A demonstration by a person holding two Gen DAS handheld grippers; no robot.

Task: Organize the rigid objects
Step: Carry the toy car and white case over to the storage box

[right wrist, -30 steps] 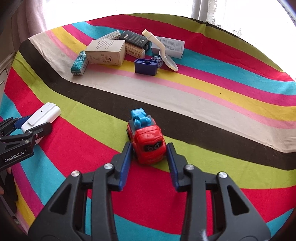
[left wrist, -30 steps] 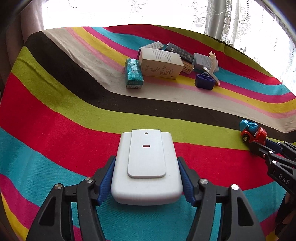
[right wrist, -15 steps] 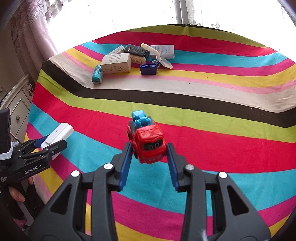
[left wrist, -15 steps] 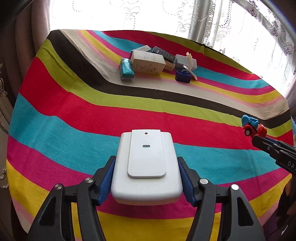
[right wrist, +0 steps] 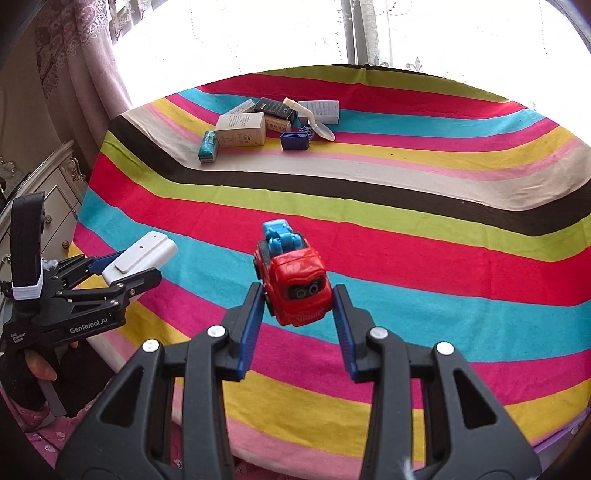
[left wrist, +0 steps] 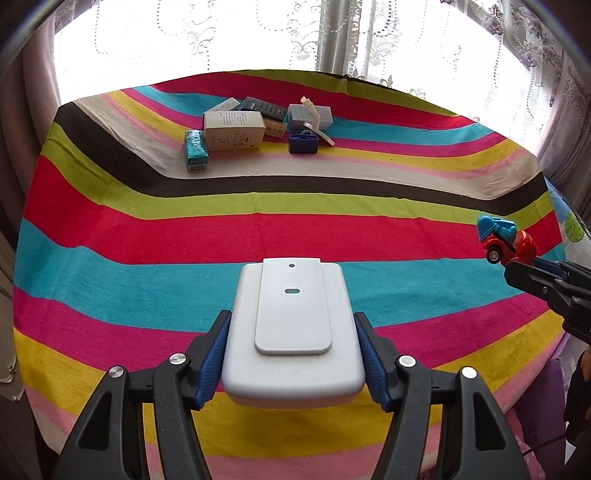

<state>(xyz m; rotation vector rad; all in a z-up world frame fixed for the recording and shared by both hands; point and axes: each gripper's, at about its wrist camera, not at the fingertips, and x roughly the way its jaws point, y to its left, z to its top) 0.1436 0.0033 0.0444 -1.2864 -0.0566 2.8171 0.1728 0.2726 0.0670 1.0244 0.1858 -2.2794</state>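
While both hands are raised above the striped cloth (left wrist: 147, 236), my left gripper (left wrist: 291, 354) is clamped on a white plastic case (left wrist: 291, 332): the blue pads press its two long sides, and the case, with a raised flat panel on its upper face, juts forward past the fingertips, clear of the cloth. From the right wrist view the same left gripper (right wrist: 122, 267) shows at the left edge, case (right wrist: 142, 254) held off the table, my hand (right wrist: 37, 369) on the grip below it. My right gripper (right wrist: 297, 306) pinches a red toy car (right wrist: 295, 291) with a blue figure on its back; the blue pads (right wrist: 253, 321) bear on the car's flanks near the wheels, its face turned toward the camera, and it hangs above the turquoise and red stripes. In the left wrist view that toy car (left wrist: 506, 240) appears at the far right, gripped by the black fingers (left wrist: 535, 278). At the far side of the table, on the pale and yellow stripes, lies a cluster of objects: a beige carton (left wrist: 234, 131), a teal packet (left wrist: 195, 149) just left of it, a dark box (left wrist: 264, 107) behind, a grey-blue box (left wrist: 323, 116), a small navy block (left wrist: 303, 144) and a cream scoop (left wrist: 314, 120) leaning across them. Lace curtains (left wrist: 332, 33) hang behind, strongly backlit. Pale drawers (right wrist: 55, 199) stand at the left.
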